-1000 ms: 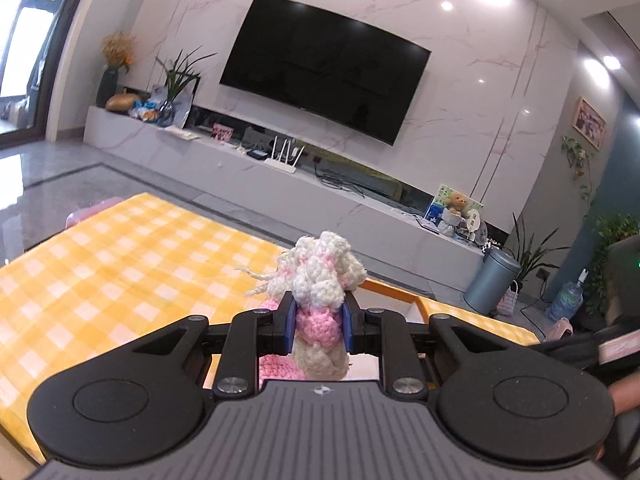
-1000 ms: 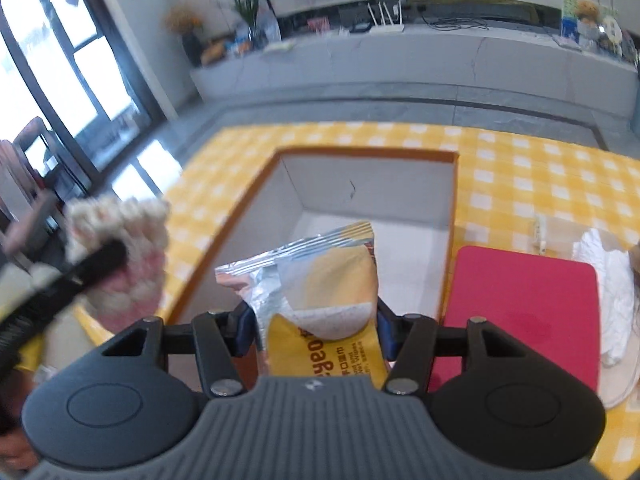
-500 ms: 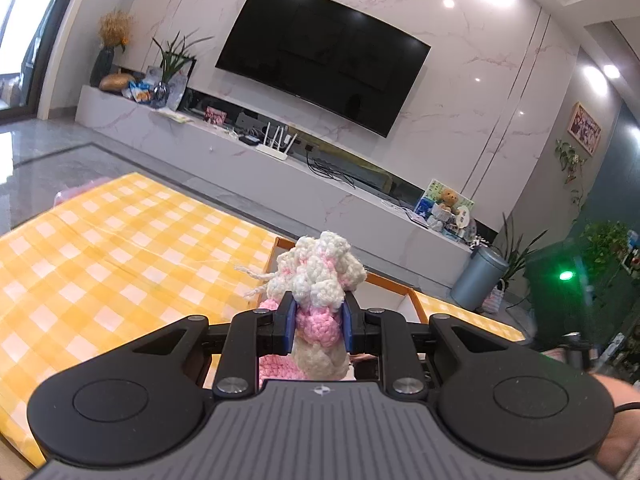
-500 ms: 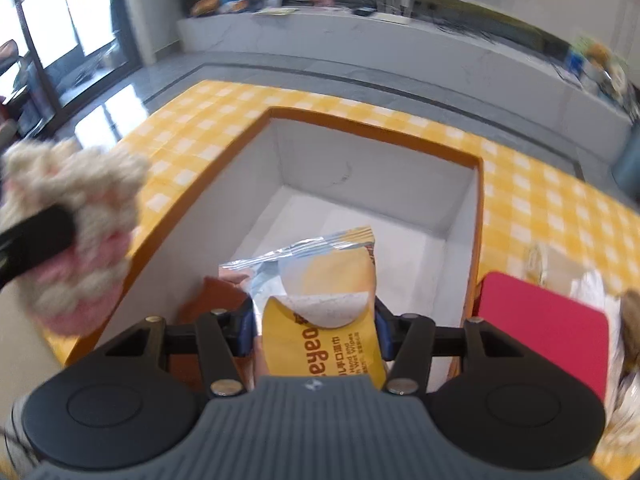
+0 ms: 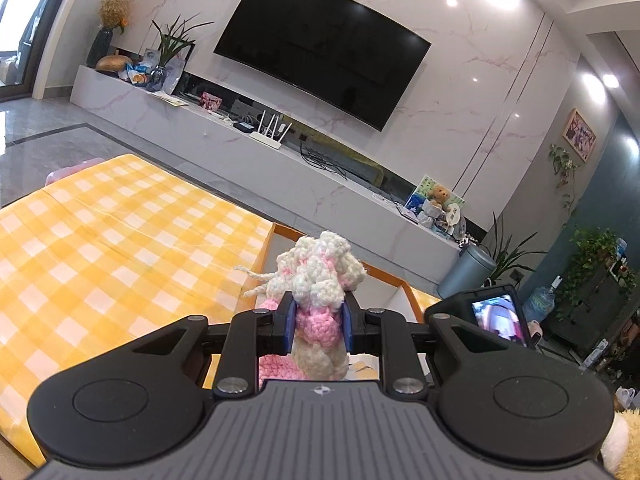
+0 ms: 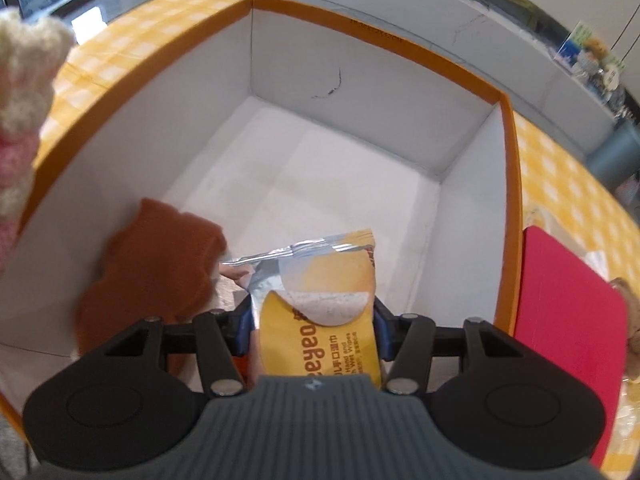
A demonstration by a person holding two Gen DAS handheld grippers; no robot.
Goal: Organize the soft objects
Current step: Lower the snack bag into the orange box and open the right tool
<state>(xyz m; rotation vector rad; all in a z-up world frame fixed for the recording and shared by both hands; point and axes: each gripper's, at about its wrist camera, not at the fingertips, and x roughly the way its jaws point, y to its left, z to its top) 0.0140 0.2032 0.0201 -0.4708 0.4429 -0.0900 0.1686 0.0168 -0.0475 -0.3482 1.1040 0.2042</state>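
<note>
My left gripper (image 5: 318, 326) is shut on a pink and cream crocheted toy (image 5: 320, 276) and holds it up beside the box's left edge; the toy also shows at the left edge of the right wrist view (image 6: 24, 92). My right gripper (image 6: 316, 330) is shut on a yellow pack of wet wipes (image 6: 324, 304) and holds it above the inside of the white box with an orange rim (image 6: 360, 32). A brown soft item (image 6: 152, 268) lies in the box's near left corner.
The box stands on a yellow checked tablecloth (image 5: 100, 248). A red flat board (image 6: 568, 312) lies right of the box. The right gripper's body and screen (image 5: 492, 312) show in the left wrist view. A TV wall and low shelf lie beyond the table.
My right gripper has moved forward and down over the box with the wipes pack; the brown item has come into view. My left gripper holds the toy almost still, turned slightly.
</note>
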